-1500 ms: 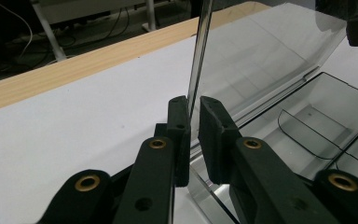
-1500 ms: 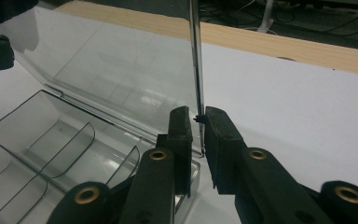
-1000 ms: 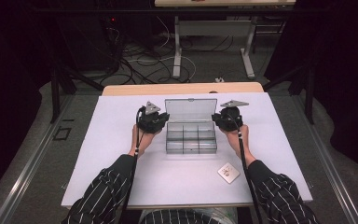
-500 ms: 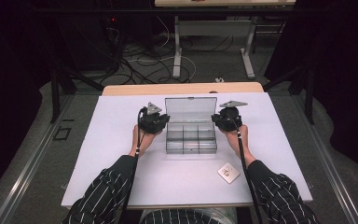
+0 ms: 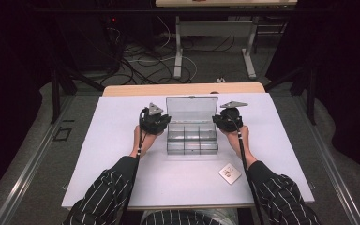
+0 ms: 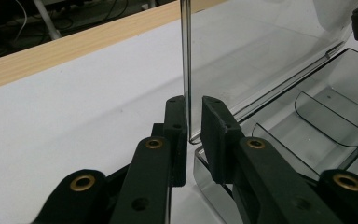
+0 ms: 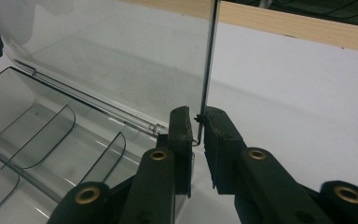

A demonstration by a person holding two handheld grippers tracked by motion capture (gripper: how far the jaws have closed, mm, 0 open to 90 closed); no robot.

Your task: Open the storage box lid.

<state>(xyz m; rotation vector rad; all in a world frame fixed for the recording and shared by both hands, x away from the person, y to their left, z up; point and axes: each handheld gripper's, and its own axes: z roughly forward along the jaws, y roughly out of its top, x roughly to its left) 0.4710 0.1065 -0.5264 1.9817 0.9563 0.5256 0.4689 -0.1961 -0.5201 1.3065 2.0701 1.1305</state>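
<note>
A clear plastic compartment box (image 5: 192, 143) sits mid-table with its lid (image 5: 191, 108) raised upright. My left gripper (image 5: 167, 122) is at the lid's left edge, my right gripper (image 5: 215, 121) at its right edge. In the left gripper view the black jaws (image 6: 193, 116) stand almost together, pinching the lower corner of the lid (image 6: 261, 46) above the box's compartments (image 6: 317, 135). The right gripper (image 7: 196, 126) mirrors this. Its jaws are shut on the other lower corner of the lid (image 7: 121, 51), near the hinge, with the curved dividers (image 7: 65, 126) beside it.
A small white square packet (image 5: 229, 172) lies on the white table cover (image 5: 112, 154), near the front right. A bare wooden strip (image 5: 136, 89) runs along the far edge. Beyond it are table legs and cables on the floor.
</note>
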